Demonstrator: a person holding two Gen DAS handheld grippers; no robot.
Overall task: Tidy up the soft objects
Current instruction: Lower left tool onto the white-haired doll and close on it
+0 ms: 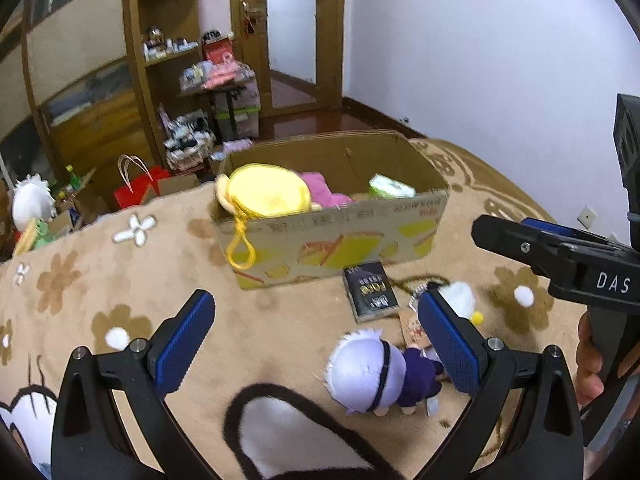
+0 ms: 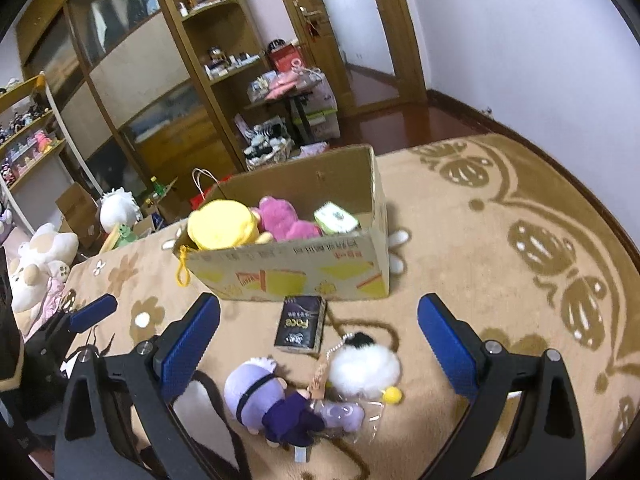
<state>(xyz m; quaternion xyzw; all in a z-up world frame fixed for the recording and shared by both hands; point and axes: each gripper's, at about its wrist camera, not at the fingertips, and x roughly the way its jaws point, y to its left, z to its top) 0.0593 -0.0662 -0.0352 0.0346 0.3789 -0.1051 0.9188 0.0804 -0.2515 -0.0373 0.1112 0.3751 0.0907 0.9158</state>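
A cardboard box [image 1: 340, 240] [image 2: 296, 268] stands on the patterned blanket and holds a yellow plush [image 1: 264, 190] [image 2: 220, 224], a pink plush [image 1: 324, 192] [image 2: 284, 218] and a green-white packet [image 1: 390, 186] [image 2: 335, 218]. In front of it lie a white-haired doll in purple [image 1: 376, 372] [image 2: 272, 400], a fluffy white pompom toy [image 1: 460, 298] [image 2: 362, 366] and a dark box [image 1: 370, 290] [image 2: 300, 326]. My left gripper [image 1: 316, 344] hovers open over the doll. My right gripper [image 2: 320, 342] [image 1: 520, 240] is open above the doll and pompom.
The beige blanket [image 1: 120, 280] [image 2: 500, 260] covers the surface. Beyond it stand wooden cabinets [image 1: 100, 80] [image 2: 140, 80], a cluttered shelf, a red bag [image 1: 138, 190] and more plush toys [image 2: 36, 260] at the left. A doorway [image 1: 292, 32] opens at the back.
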